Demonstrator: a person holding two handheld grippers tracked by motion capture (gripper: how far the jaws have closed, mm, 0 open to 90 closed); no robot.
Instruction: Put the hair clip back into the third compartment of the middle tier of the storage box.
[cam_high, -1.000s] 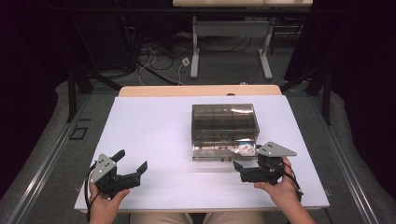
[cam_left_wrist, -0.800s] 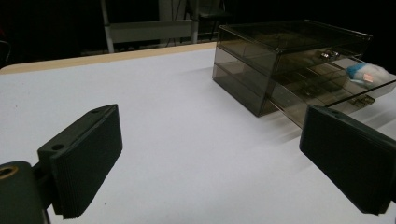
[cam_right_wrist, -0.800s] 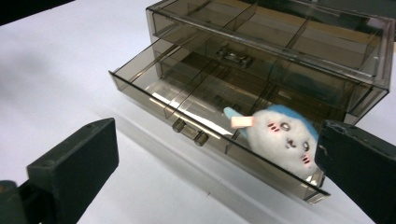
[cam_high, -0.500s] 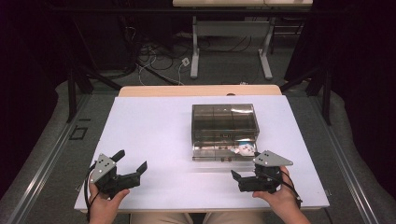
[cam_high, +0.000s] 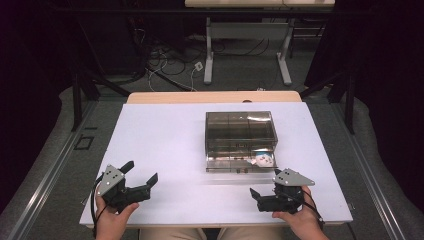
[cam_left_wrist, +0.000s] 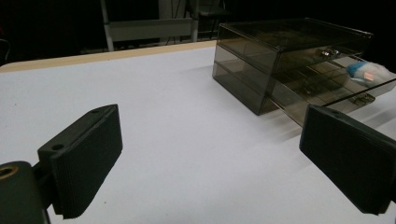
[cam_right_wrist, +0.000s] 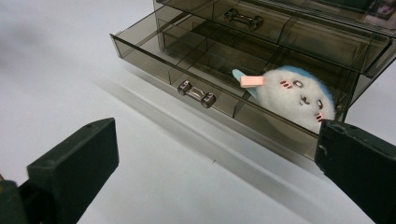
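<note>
My right gripper (cam_high: 264, 196) sits nearest me, just in front of the smoky drawer box (cam_high: 241, 131), its jaws spread wide and holding nothing. My left gripper (cam_high: 139, 179) rests well to the left of the box, jaws also wide apart and empty; in the left gripper view its pads (cam_left_wrist: 88, 158) are black with fine ribbing. Both hover low over the white, matte surface (cam_high: 165, 140).

Beyond my right gripper, the lower drawer (cam_right_wrist: 187, 70) stands pulled out of the box toward me. It is translucent brown plastic, rectangular, split by thin dividers into compartments, with a small shiny metal handle (cam_right_wrist: 196, 93) at the middle of its front wall. In the drawer's right-hand front compartment lies the plush toy (cam_right_wrist: 294, 98): round, fuzzy white with a blue top, a stitched face and a pink tag.

The right gripper view gives the toy's face and the handle of the upper drawer (cam_right_wrist: 243, 18); from above, the toy (cam_high: 262, 159) is a pale blob. The left gripper view shows the box (cam_left_wrist: 289, 60) from its side, stacked and glossy.
</note>
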